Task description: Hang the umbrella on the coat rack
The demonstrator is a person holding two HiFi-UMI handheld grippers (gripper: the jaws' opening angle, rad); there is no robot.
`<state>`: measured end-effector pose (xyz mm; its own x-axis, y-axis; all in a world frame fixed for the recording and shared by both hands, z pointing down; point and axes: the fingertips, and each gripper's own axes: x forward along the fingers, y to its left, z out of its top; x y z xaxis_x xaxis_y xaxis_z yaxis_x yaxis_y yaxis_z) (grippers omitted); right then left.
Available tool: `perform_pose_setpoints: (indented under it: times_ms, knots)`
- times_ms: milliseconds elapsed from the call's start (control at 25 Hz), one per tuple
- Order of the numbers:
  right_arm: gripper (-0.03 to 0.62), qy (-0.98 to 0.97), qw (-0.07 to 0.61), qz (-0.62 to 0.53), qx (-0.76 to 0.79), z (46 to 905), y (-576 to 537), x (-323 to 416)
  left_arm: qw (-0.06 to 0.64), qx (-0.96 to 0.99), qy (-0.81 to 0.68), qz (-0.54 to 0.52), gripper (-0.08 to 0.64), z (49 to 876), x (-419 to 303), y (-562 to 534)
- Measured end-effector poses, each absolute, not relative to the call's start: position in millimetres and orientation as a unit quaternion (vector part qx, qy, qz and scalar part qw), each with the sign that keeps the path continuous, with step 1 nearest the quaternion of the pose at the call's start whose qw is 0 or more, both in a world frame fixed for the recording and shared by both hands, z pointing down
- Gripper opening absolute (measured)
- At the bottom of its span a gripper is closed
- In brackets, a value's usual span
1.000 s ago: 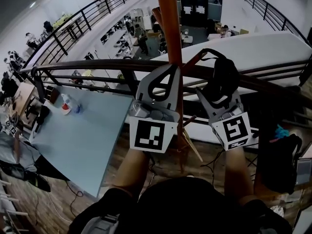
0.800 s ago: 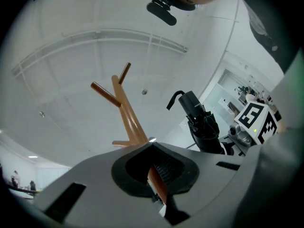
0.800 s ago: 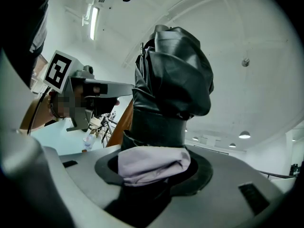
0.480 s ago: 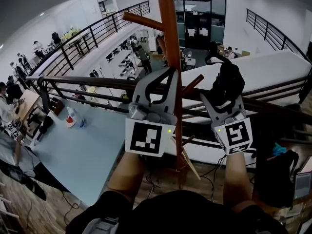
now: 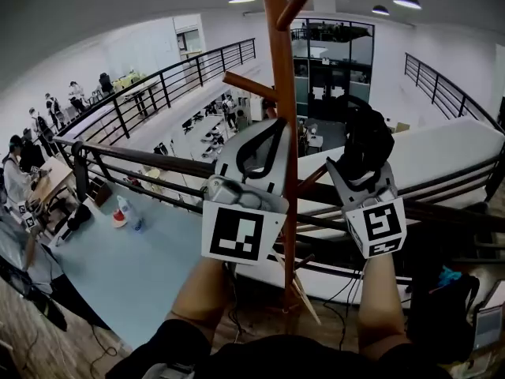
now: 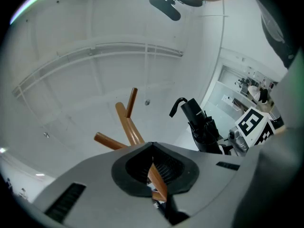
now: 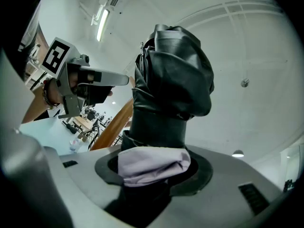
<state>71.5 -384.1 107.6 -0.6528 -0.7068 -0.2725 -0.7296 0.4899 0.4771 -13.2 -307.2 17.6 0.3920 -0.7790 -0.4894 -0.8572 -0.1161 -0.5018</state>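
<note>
Right gripper is clamped on the folded black umbrella. Head view: umbrella right of centre, just beside the coat rack post. It's roughly level with the left peg and well below the top peg. Left gripper sits just left of the post, carrying nothing.

Left gripper view: jaw tips meet, so it's closed. Orange wood shows through the hollow behind the tips. Looks like the rack seen past the gripper, not gripped, but I can't be sure. Umbrella at right of frame, wrist loop hanging free, on no peg.

Right gripper view: jaws held apart by the umbrella's body, pale lilac fabric pinched between them. Umbrella fills centre frame, post at lower left.

Progress: umbrella in hand and at the rack. Left to do: loop over a peg, then let go.
</note>
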Motion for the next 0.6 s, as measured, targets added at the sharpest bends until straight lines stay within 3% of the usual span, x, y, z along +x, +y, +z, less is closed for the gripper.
perform_pose_setpoints:
  times_ms: [600]
  knots:
    - [0.233, 0.843, 0.064, 0.369, -0.386, 9.6, -366.8, 39.1, 0.416, -0.708, 0.567, 0.067, 0.013, -48.3, -23.2, -300.6]
